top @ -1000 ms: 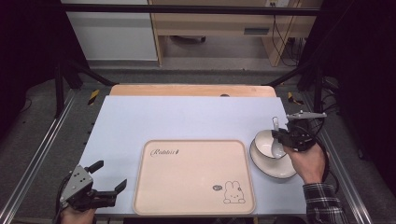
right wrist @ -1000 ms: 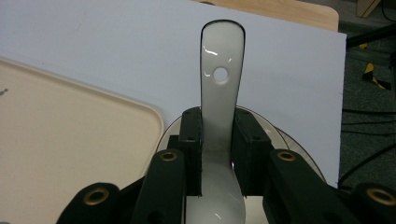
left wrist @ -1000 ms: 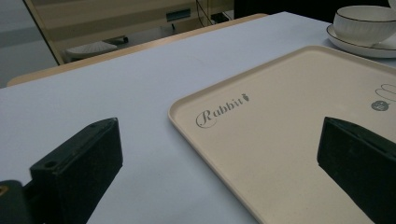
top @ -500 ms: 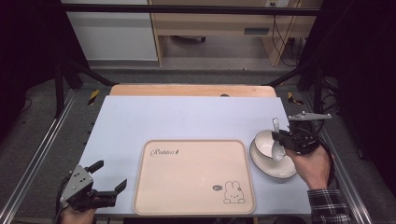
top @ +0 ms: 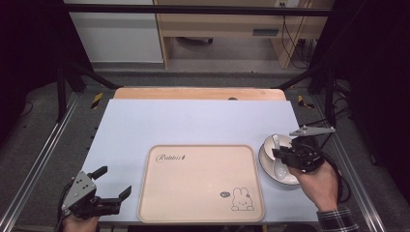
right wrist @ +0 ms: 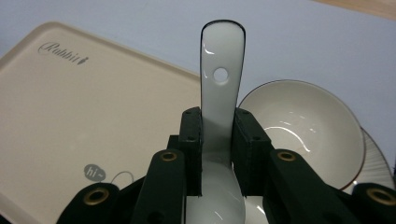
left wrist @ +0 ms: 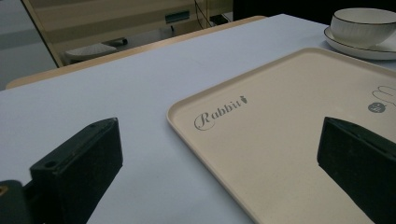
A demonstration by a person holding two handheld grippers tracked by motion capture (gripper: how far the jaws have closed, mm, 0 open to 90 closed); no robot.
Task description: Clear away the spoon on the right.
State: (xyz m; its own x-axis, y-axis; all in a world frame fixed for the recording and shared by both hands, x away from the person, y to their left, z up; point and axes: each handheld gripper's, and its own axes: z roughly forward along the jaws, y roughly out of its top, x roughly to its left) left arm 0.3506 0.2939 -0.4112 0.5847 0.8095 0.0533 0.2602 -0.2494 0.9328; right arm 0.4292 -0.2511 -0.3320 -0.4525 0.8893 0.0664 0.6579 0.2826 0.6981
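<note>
A white ceramic spoon [right wrist: 222, 88] stands handle-up between the jaws of my right gripper [right wrist: 219, 149], which is shut on its neck. In the high view that gripper [top: 281, 154] hovers with the spoon [top: 275, 142] over a white bowl [top: 267, 147] on a white plate [top: 265, 168] at the table's right. The bowl [right wrist: 303, 126] is empty and lies just right of the spoon. My left gripper [top: 110, 186] rests open at the near left corner, its jaws [left wrist: 219, 154] wide apart over the edge of the beige tray [left wrist: 289, 130].
The beige tray [top: 200, 181], printed with "Rabbit" and a bunny, lies at the centre near the front edge. A light blue mat [top: 193, 123] covers the table. The bowl [left wrist: 364, 25] and plate [left wrist: 373, 49] sit far off in the left gripper view.
My right gripper has drawn back a little toward the near side of the table with the spoon still in it. The left gripper has stayed put.
</note>
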